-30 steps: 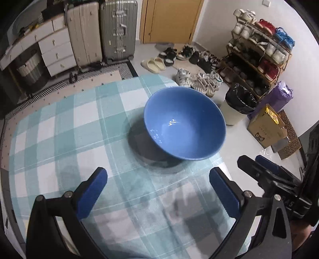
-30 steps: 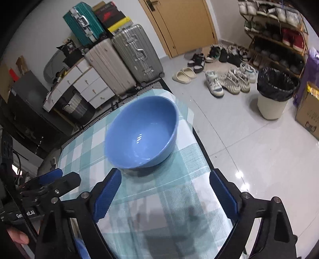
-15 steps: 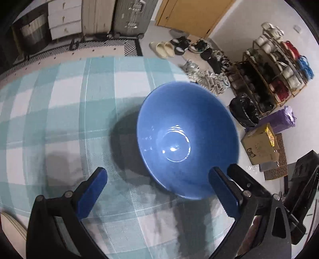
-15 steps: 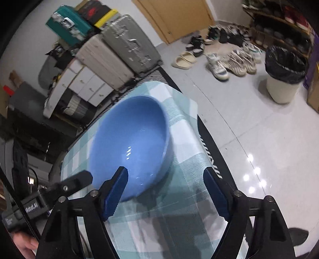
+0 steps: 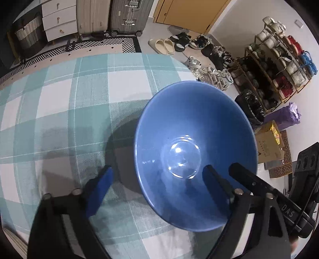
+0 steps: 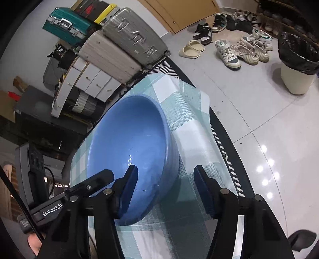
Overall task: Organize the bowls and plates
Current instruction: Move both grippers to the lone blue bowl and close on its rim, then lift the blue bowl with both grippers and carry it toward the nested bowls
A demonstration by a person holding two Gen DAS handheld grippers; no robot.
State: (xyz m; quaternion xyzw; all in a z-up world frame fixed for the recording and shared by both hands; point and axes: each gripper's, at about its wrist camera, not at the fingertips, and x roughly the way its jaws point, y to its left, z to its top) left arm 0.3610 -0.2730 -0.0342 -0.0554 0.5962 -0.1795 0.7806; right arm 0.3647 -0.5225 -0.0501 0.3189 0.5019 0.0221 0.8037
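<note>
A deep blue bowl [image 5: 189, 123] stands empty on the teal checked tablecloth [image 5: 59, 99], close to the table's right edge. My left gripper [image 5: 157, 179] straddles the bowl's near-left wall: one blue pad is outside over the cloth, the other inside the bowl. Its jaws are closing, with a gap still showing on the outer side. In the right wrist view my right gripper [image 6: 165, 187] straddles the bowl [image 6: 129, 129] at its near-right wall, one pad inside and one outside. It is also closing and does not press on the wall.
The table edge [image 6: 209, 123] runs just right of the bowl, with tiled floor below. Suitcases [image 5: 127, 18], a white drawer unit [image 5: 59, 22], a shoe rack [image 5: 279, 59], a lined bin [image 6: 297, 67] and a cardboard box [image 5: 269, 145] stand around the room.
Both grippers have come down and in toward the bowl. Their jaws have narrowed, and each now has the bowl's rim between its fingers. The bowl has not moved.
</note>
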